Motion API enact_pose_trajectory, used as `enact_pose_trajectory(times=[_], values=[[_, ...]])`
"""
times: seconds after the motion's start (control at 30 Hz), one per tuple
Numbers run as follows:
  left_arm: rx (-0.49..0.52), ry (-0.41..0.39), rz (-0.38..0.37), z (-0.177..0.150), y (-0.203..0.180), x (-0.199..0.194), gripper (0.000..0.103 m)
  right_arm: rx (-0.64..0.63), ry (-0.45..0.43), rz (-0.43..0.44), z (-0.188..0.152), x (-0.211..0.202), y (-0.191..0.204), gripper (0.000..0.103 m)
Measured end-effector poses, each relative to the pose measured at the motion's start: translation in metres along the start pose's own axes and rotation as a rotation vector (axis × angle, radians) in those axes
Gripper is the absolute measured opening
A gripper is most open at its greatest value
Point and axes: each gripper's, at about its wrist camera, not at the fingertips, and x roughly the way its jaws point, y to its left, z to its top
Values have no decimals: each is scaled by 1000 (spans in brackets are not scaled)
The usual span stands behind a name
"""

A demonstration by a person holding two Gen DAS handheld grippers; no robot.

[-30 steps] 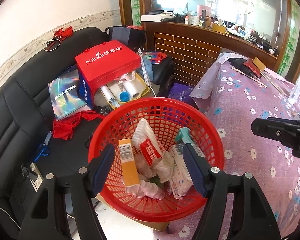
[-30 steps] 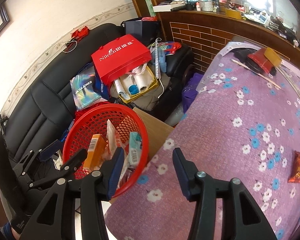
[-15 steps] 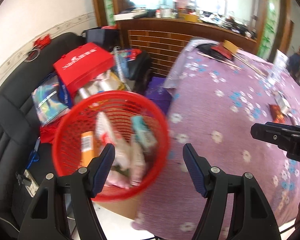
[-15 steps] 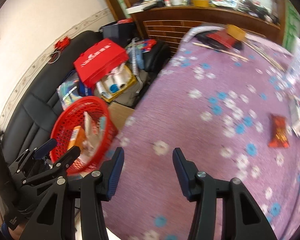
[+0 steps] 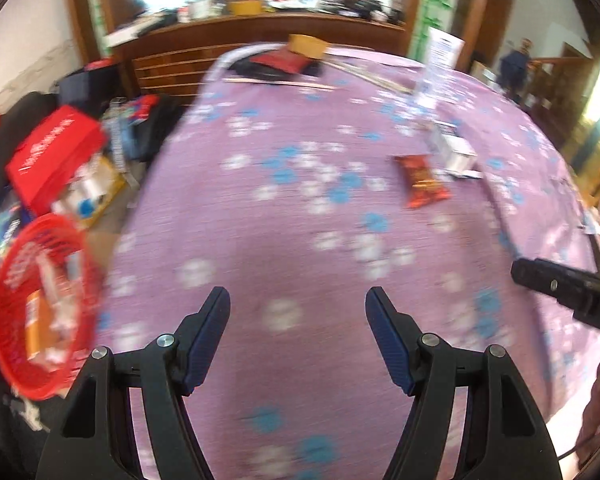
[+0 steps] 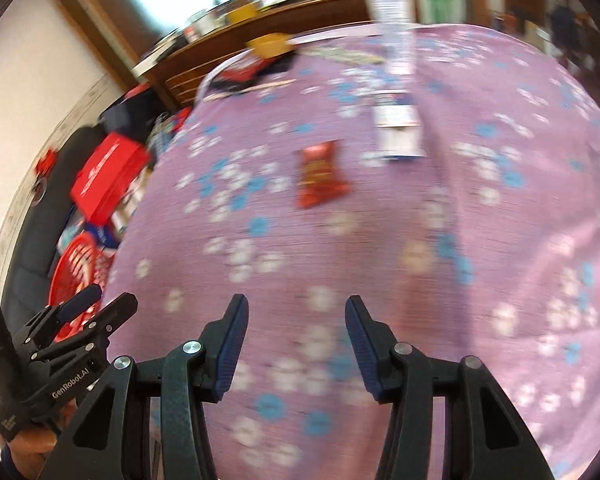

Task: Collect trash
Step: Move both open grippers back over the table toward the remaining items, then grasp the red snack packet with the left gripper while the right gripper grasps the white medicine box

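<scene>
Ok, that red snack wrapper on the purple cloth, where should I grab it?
The red snack wrapper lies flat, long axis running away from the right gripper. Come from above and pinch across its narrower middle, probably; the crimped ends flare wider.

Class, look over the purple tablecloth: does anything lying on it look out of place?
Yes. A red snack wrapper lies loose on the tablecloth, beside a small white carton that seems tipped over. Both look like litter left out, while the red basket off the table's left edge already holds similar trash.
</scene>
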Motion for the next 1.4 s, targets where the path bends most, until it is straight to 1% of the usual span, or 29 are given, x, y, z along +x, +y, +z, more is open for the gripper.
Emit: enact_pose_trajectory(times=[0.1,0.13,0.2,0.27,0.33,0.4,0.47,0.5,0.57,0.63,0.67,0.73,0.83,1.0,1.1,1.13,1.27,1.37,1.4], values=[[5,12,-35,20,-38,19,69,44,-14,-25,-3,-15,-33,54],[6,13,-40,24,-47,24,69,51,-16,-31,-3,-18,-40,54],[17,17,-45,41,-68,41,69,72,-20,-45,-6,-28,-61,54],[22,22,-36,55,-80,54,69,87,-25,-53,-7,-35,-77,54],[-1,52,-46,74,-89,77,69,90,-28,-55,-7,-40,-86,54],[-18,81,-23,86,-94,97,68,85,-33,-60,-3,-46,-96,54],[-17,103,-29,93,-99,112,63,81,-39,-62,1,-50,-103,54],[-12,114,-25,96,-102,121,58,80,-42,-60,3,-51,-105,54],[-2,124,-37,98,-106,130,52,74,-48,-52,12,-52,-109,54],[6,135,-35,100,-108,139,36,61,-53,-44,23,-50,-108,54],[16,121,-20,100,-109,138,33,50,-56,-38,31,-49,-105,54],[22,113,-33,100,-107,137,30,30,-62,-23,46,-44,-98,54],[23,102,-33,90,-96,128,29,-13,-72,-8,70,-29,-82,54],[-6,63,-16,64,-70,94,29,-100,-69,-6,113,14,-50,54],[-7,41,13,49,-55,74,29,-124,-49,-11,137,50,-35,54],[-10,38,17,46,-51,70,29,-132,-42,-25,141,59,-32,54],[-42,34,42,32,-29,56,29,-166,8,-141,159,101,-23,54],[-63,31,67,24,-13,48,29,-175,33,-187,163,119,-23,54],[-69,32,74,22,-9,46,29,-167,46,-191,163,124,-26,48]])
